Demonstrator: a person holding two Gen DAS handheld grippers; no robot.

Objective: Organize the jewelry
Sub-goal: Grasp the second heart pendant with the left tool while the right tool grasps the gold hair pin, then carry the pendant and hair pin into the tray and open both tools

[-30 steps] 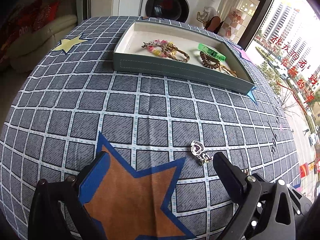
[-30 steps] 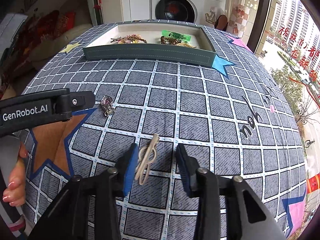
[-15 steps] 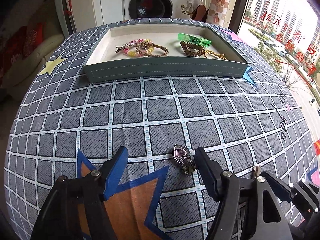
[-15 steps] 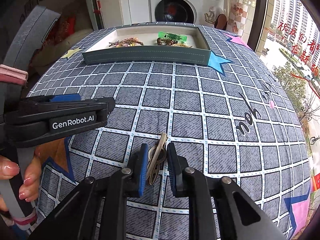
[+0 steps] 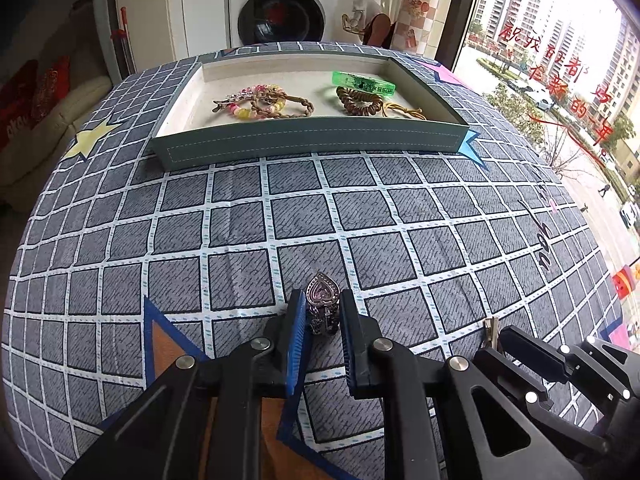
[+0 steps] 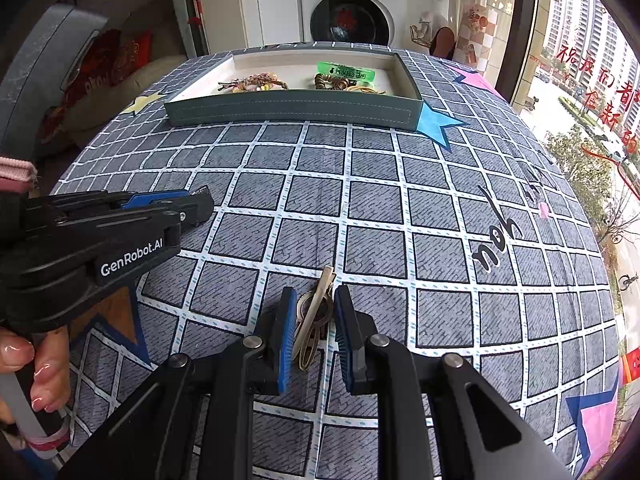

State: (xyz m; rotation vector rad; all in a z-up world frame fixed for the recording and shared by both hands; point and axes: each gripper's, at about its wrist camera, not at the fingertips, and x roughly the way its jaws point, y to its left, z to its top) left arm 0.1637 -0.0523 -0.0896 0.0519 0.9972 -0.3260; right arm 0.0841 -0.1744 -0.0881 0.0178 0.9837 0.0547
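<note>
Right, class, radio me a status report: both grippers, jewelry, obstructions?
Left hand-held gripper shut on heart pendant. Right hand-held gripper shut on hair clip. Path to tray unobstructed.

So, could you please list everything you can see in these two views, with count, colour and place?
Heart-shaped silver pendant with pink stone: one, between left gripper's fingers.
Gold-toned metal hair clip: one, between right gripper's fingers.
Grey-green shallow tray: one, far side of table.
Pink and yellow bead bracelets: a cluster, tray's left half.
Green translucent wristband: one, tray's right half.
Brown beaded bracelet: one, beside the wristband.
Grey checked tablecloth with stars: one, covering the table.
White washing machine: one, behind the table.
Left hand-held gripper: black, blue pads.
Right hand-held gripper: black, blue pads.
</note>
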